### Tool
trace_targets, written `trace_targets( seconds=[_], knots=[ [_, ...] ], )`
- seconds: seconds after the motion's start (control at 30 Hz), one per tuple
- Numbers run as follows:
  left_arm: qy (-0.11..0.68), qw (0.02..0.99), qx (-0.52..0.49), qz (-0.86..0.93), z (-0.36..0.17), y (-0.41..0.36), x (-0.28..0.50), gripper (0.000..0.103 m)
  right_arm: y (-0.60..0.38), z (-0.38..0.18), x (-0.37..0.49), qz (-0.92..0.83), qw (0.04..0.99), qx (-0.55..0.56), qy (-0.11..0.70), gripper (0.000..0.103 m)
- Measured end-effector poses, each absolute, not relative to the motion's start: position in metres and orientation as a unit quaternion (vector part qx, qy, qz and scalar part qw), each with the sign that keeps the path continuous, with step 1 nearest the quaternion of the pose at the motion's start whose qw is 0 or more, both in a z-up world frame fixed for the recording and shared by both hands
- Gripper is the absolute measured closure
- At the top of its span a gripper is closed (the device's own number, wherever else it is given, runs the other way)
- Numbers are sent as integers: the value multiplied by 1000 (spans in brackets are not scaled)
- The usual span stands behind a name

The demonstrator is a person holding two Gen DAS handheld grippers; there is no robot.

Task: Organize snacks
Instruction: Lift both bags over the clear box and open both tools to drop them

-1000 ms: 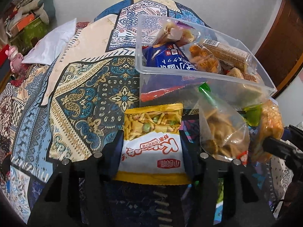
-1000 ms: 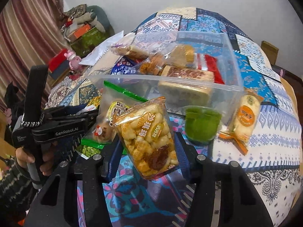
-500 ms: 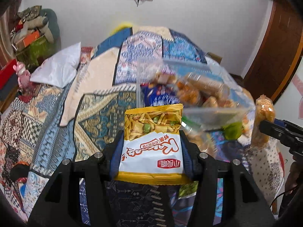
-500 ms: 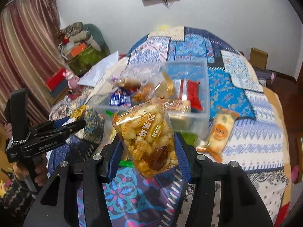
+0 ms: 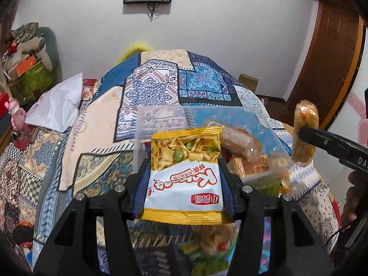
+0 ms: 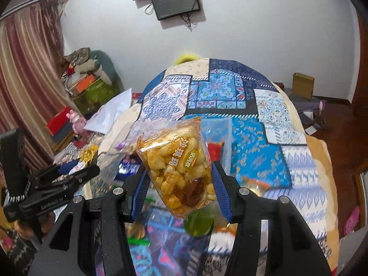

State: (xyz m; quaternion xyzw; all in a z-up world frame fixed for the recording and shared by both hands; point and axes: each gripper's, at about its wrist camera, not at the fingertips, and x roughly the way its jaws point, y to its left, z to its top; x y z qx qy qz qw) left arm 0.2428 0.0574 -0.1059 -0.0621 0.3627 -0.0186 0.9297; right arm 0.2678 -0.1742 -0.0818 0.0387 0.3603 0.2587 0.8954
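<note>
Your left gripper point(image 5: 185, 174) is clamping the yellow packet point(image 5: 184, 174), raised just before the clear bin point(image 5: 207, 117). Your right gripper point(image 6: 178, 179) is pinching the puffed-snack bag point(image 6: 177, 168), likewise held over the bed point(image 6: 253, 138) near the bin.

The snack packet point(image 5: 184, 177) at the centre of the left wrist view is white below with red lettering, yellow along its edges, with yellow sticks and green peas pictured on top. The bag of puffs point(image 6: 177, 168) at the centre of the right wrist view is clear with golden-orange pieces and a green label. The bedspread point(image 5: 202, 85) behind is patchwork: blue, navy, cream and tan ornamental tiles. The curtain point(image 6: 25, 87) at left has pink and beige stripes. The wall point(image 5: 230, 23) is white.
</note>
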Motion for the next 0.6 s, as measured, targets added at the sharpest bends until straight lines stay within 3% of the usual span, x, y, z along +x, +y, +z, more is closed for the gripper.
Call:
trace_targets(
  seconds=[0.6],
  knots=[
    [359, 932, -4, -37, -127, 18, 306, 49, -152, -113, 337, 234, 889, 25, 393, 54]
  ],
)
